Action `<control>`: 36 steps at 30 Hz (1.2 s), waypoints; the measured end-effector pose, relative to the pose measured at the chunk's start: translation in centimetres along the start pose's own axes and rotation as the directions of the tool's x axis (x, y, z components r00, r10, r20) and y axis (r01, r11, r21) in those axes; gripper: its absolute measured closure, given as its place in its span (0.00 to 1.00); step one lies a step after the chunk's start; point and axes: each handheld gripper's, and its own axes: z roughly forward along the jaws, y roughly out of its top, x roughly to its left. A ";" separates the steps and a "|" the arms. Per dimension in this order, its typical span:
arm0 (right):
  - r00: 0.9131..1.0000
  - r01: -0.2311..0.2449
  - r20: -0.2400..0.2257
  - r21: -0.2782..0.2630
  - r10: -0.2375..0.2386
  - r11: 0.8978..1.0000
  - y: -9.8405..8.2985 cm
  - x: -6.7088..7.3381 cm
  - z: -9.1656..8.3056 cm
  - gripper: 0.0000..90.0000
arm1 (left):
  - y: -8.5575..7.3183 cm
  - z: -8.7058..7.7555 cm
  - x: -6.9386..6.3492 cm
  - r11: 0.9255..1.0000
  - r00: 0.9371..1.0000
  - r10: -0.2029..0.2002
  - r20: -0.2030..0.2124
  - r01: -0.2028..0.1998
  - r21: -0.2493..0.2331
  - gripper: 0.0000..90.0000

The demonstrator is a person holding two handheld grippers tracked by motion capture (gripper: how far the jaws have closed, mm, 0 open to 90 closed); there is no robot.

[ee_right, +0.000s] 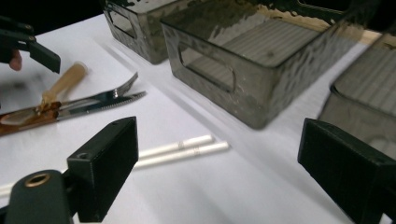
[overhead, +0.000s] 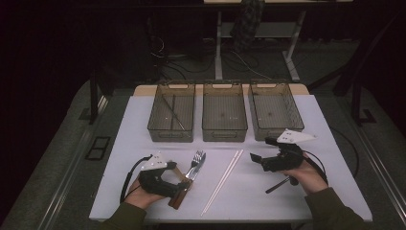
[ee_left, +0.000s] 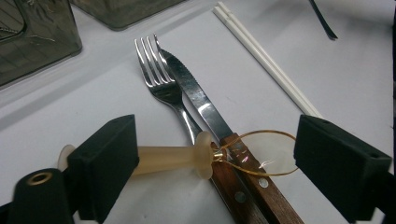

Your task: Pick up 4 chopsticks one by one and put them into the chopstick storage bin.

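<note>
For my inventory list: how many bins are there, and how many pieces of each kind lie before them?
Bins: 3
Forks: 1
Knives: 1
White chopsticks: 2
Wire loop with pale handle: 1
Total: 8

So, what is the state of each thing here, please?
Left gripper: open, around the wand's handle.
Right gripper: open, empty, over the chopsticks.
Bubble wand: lying across the knife and fork handles.
Fork: flat, beside knife.
Knife: flat.
Chopsticks: side by side on table.
Left bin: holds thin sticks.
Middle bin: empty.
</note>
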 end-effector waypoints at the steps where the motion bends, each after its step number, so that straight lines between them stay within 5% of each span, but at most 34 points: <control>1: 1.000 0.003 0.000 0.003 -0.003 1.000 -0.3 0.0 -0.2 0.13 | 0.0 0.0 0.0 1.000 1.000 -0.002 -0.002 0.002 0.000 0.16; 9: 0.999 0.038 -0.003 0.029 -0.038 0.999 -2.5 0.1 -1.5 0.13 | 0.3 -0.2 -0.6 1.000 1.000 0.008 0.026 -0.009 0.002 0.32; 23: 1.000 0.014 -0.008 0.058 -0.014 0.998 -5.5 0.2 -3.2 0.13 | 2.6 0.9 -2.3 1.000 0.993 -0.005 0.117 0.005 -0.005 0.73; 31: 1.000 0.011 -0.009 0.061 -0.010 0.998 -5.4 0.2 -2.8 0.13 | 3.7 3.1 -4.5 0.997 0.980 0.030 0.194 -0.043 0.059 0.97; 36: 1.000 0.009 -0.006 0.061 -0.009 0.998 -5.4 0.2 -2.9 0.13 | 3.8 4.2 -5.5 0.992 0.973 0.049 0.225 -0.073 0.098 0.99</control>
